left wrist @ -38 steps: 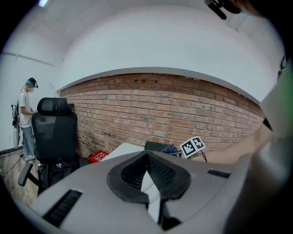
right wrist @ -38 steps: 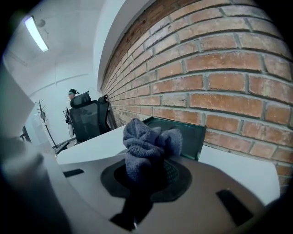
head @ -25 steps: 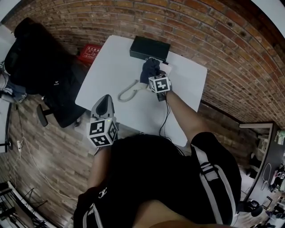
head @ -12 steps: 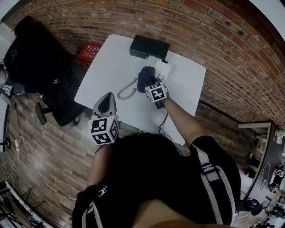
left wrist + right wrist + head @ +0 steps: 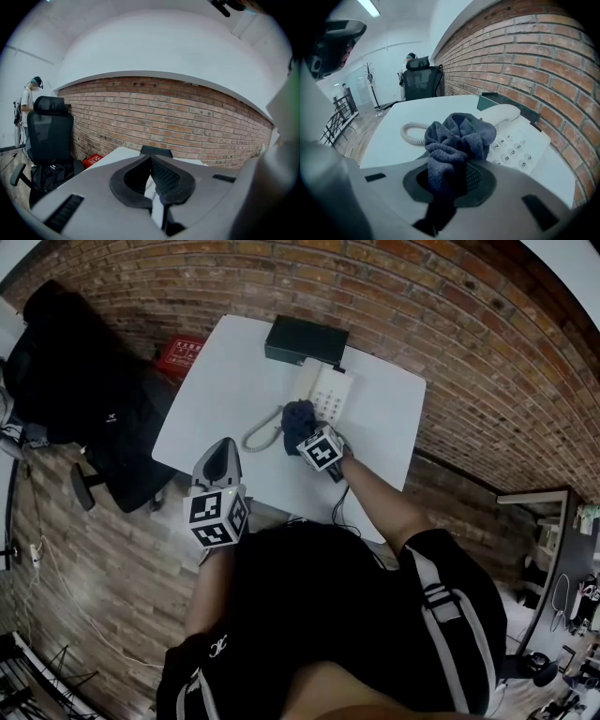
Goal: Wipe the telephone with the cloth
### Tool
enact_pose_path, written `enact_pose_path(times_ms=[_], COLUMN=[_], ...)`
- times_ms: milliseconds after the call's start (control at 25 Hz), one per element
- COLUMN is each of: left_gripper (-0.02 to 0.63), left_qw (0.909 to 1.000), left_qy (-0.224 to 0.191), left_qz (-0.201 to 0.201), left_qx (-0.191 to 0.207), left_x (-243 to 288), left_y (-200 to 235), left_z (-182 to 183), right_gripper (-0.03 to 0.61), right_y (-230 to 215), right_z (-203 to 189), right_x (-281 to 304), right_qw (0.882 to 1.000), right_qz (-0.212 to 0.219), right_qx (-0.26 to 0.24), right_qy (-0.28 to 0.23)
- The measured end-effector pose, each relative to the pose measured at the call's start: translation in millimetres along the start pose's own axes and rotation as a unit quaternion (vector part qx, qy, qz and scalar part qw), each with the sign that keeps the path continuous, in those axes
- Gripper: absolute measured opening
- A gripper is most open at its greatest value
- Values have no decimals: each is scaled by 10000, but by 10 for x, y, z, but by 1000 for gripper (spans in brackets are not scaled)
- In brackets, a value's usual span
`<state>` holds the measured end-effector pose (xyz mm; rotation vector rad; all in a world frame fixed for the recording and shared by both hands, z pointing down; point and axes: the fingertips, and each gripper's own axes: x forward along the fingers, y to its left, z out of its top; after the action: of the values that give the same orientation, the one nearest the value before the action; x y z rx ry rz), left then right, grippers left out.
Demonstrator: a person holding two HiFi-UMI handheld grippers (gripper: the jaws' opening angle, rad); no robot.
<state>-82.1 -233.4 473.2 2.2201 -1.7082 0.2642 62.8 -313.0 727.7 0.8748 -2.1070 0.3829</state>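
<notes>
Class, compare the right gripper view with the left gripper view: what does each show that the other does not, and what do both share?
Right only: the cloth clamped in the right gripper, the telephone keypad, its coiled cord. Left only: the left gripper, shut and empty, and a red box. Both: table, brick wall, black box, chair.

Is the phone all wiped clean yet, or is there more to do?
Done: the cloth is picked up, clamped in the right gripper. In hand: it sits bunched right beside the telephone; I can't tell if it touches. Left: the wiping itself, since no picture shows which parts are clean. The left gripper is shut and empty.
</notes>
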Motion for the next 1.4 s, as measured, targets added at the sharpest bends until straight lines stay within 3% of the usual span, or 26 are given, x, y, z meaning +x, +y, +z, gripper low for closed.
enact_pose_path(times_ms=[160,680,920,1200,1400], left_gripper=[0,0,0,0,0], left_qw=[10000,9990,9983,9978,9983], left_qy=[87,229,336,318,354], left_qz=[-6,289,420,470,344], left_qx=[-22,-248,-239,-349,-316], left_x=[-9,-47,-68,-37,35], left_y=[-63,203,300,373,245], left_z=[-57,-59,-106,-106,-127], right_gripper=[40,38,38,38,38], right_y=[-143,-1213,-1866,-1946,-1954], right_z=[-40,387,552,646,609], right_x=[-4,-43,-18,34,13], right_qw=[9998,9941,9830,9814,9857], right_qz=[-105,-830,-1644,-1669,-1425], right_qx=[-37,696,800,837,802], right_qy=[134,-70,-177,-451,-418])
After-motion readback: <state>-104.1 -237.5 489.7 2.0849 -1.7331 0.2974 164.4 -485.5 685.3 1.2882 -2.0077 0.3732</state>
